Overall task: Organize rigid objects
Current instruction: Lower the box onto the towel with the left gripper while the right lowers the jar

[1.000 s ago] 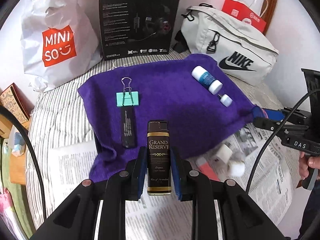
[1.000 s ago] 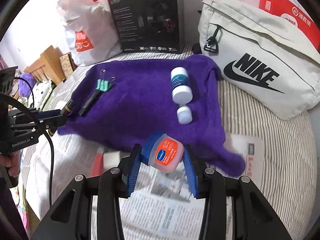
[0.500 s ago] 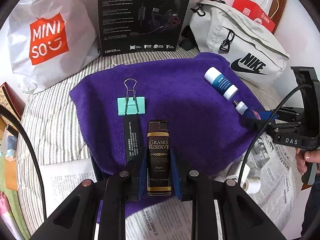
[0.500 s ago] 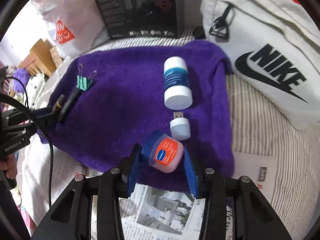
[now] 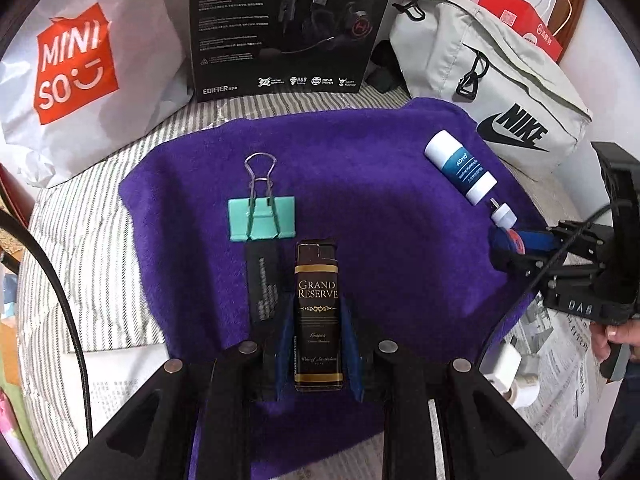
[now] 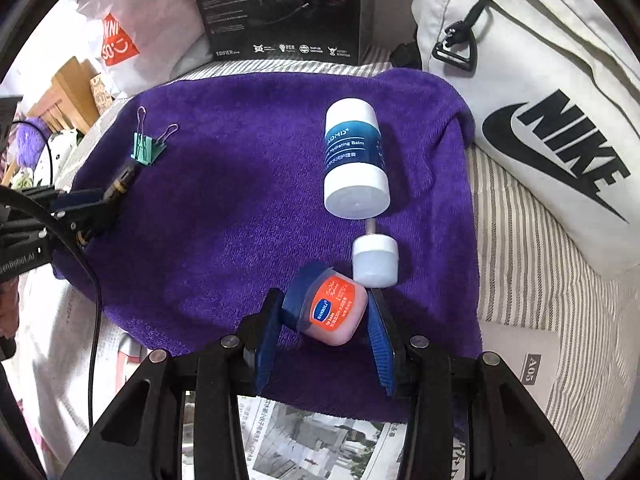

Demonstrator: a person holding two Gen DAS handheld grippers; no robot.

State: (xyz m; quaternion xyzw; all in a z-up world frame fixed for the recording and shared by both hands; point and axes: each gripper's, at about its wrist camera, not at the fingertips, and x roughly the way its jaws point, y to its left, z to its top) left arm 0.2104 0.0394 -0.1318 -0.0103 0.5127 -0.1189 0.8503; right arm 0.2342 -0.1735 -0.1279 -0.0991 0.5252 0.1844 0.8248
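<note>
A dark lighter (image 5: 318,312) lettered "Grand Reserve" is clamped between the blue pads of the left gripper (image 5: 318,344), its length pointing away over the purple towel (image 5: 360,184). Just to its left a slim black stick (image 5: 262,284) is seen lying on the towel, parallel to the lighter. Beyond both, a mint-green binder clip (image 5: 262,218) lies flat with its wire handles pointing away.

In the right wrist view, a small pink jar (image 6: 330,308) with a blue lid and an orange label is gripped between the blue pads of the right gripper (image 6: 326,316), tilted, low over the near part of the towel. Just beyond it a small white cap (image 6: 375,260) lies on the towel, and beyond that a white and teal balm tube (image 6: 354,160) lies on its side, its base towards the cap. Whether cap and tube touch cannot be told.

Behind the towel a white shopping bag (image 5: 80,72) with an orange logo, a black headset box (image 5: 288,24) and a pale grey waist bag (image 5: 492,80) are stood on the striped bedding (image 5: 88,240). Newspaper (image 6: 312,440) is spread under the towel's near edge.
</note>
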